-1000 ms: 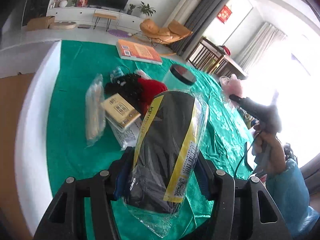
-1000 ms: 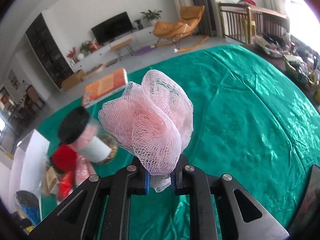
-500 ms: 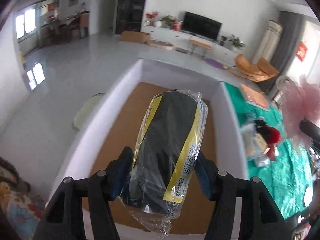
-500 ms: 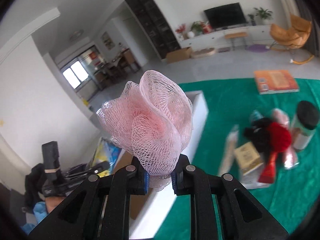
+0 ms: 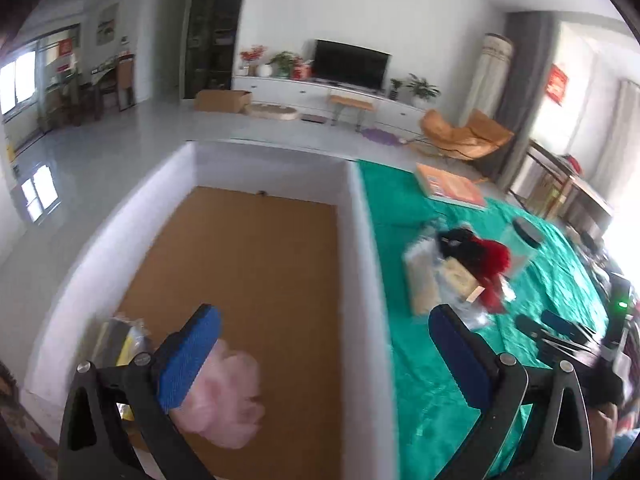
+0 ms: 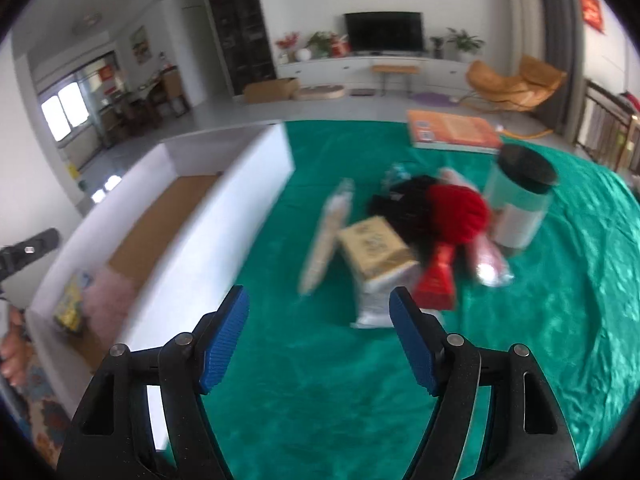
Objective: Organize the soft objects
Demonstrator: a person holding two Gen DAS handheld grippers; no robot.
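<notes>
Pouf [image 5: 224,396] lies inside box [image 5: 362,240], near corner, touching the black-yellow pack [image 5: 126,338]. Left tongs [image 5: 324,360] released, jaws just opened wide, nothing between them. Right tongs [image 6: 318,336] released too, just opened, over green surface [image 6: 540,320] beside box; red item [image 6: 456,212] beyond.

Both wrist views angled down — share white box [image 5: 362,240], cloth [image 6: 320,360]
</notes>
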